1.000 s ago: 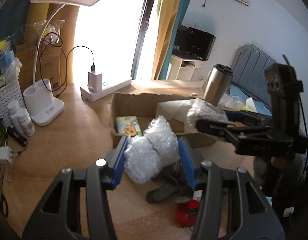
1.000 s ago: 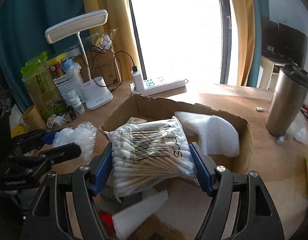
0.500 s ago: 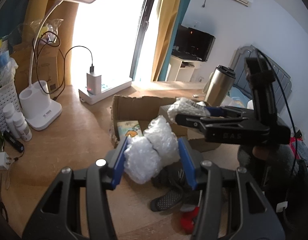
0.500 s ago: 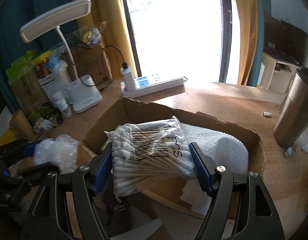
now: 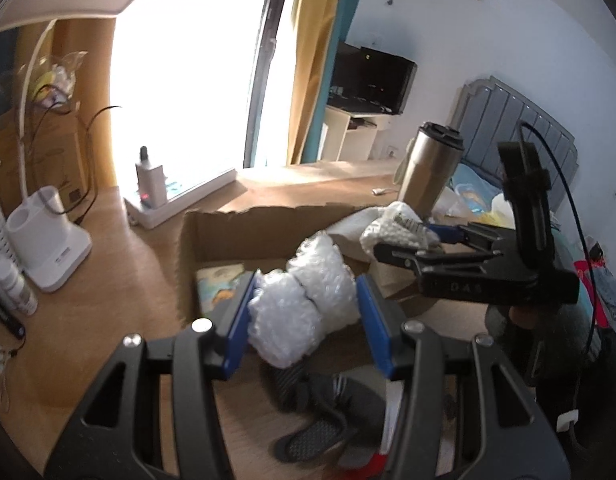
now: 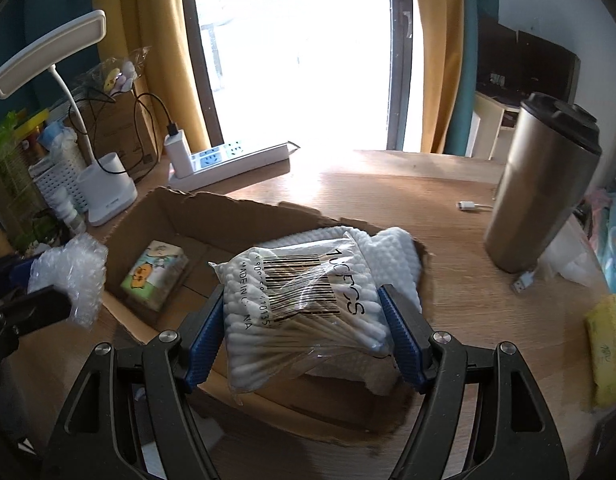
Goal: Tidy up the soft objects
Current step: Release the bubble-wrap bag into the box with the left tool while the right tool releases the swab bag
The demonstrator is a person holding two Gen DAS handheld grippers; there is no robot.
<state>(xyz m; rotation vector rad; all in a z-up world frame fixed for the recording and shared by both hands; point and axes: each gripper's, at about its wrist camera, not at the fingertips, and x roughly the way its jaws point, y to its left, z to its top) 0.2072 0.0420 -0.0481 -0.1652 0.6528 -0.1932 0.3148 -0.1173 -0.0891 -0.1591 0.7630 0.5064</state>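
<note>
My left gripper is shut on a wad of bubble wrap at the near edge of the open cardboard box. My right gripper is shut on a clear bag of cotton swabs held over the box's right half, above a white quilted cloth. A tissue pack with a cartoon print lies on the box floor. The bubble wrap also shows in the right wrist view, and the right gripper in the left wrist view.
A steel tumbler stands right of the box. A white power strip and a desk lamp base stand behind it. Dark socks and a red item lie on the wooden desk in front. A yellow pack lies far right.
My right gripper has carried the swab bag forward over the box, above the white cloth. My left gripper has moved the bubble wrap closer to the box's near edge.
</note>
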